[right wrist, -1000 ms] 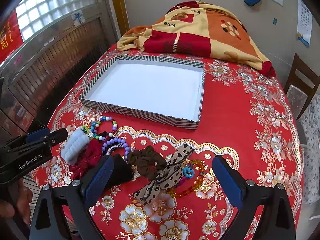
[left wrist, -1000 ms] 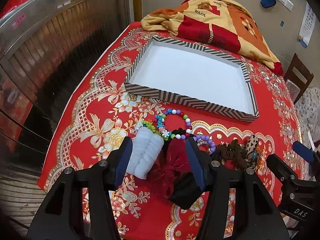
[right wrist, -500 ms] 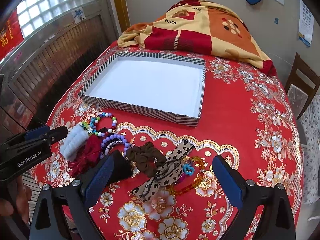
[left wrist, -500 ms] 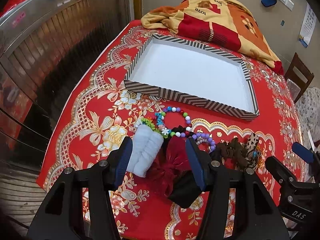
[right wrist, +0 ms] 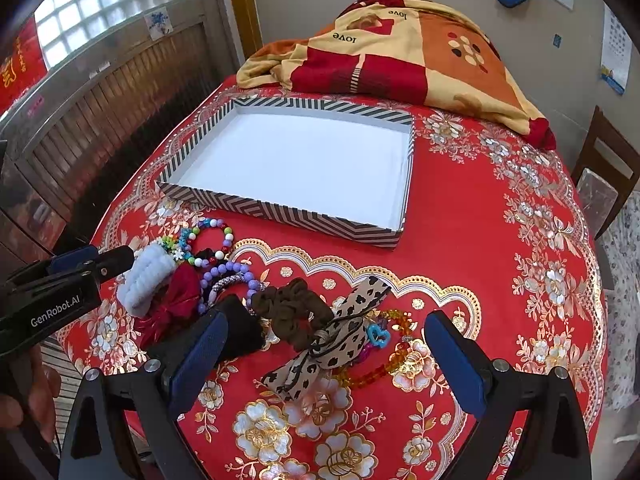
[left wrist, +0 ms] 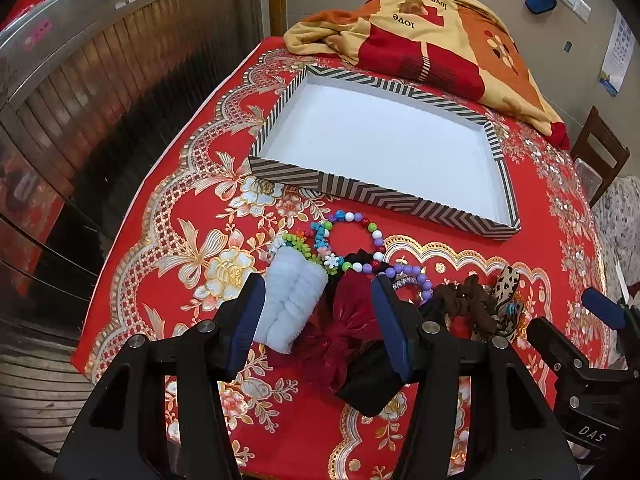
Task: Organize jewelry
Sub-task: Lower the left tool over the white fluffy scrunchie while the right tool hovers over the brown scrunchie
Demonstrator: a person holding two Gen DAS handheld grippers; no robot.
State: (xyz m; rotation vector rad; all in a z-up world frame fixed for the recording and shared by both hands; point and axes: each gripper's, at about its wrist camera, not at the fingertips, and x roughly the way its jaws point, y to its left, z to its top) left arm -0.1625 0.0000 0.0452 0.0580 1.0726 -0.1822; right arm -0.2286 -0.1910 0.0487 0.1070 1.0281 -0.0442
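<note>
Near the front edge of the worktop the jewelry lies in a heap, and the striped tray beyond it holds nothing yet. Your left gripper is spread wide with nothing held, one pad by the white scrunchie, the other over the red scrunchie. Pick one; the white piece sits clear at the left of the heap, so centre on it, close gently and lift straight up so the bead bracelet touching its far end does not drag. Your right gripper is also released, straddling the leopard bow. Only the right view shows the amber beads and blue heart tangled under that bow; only the left view shows the white scrunchie's near end.
</note>
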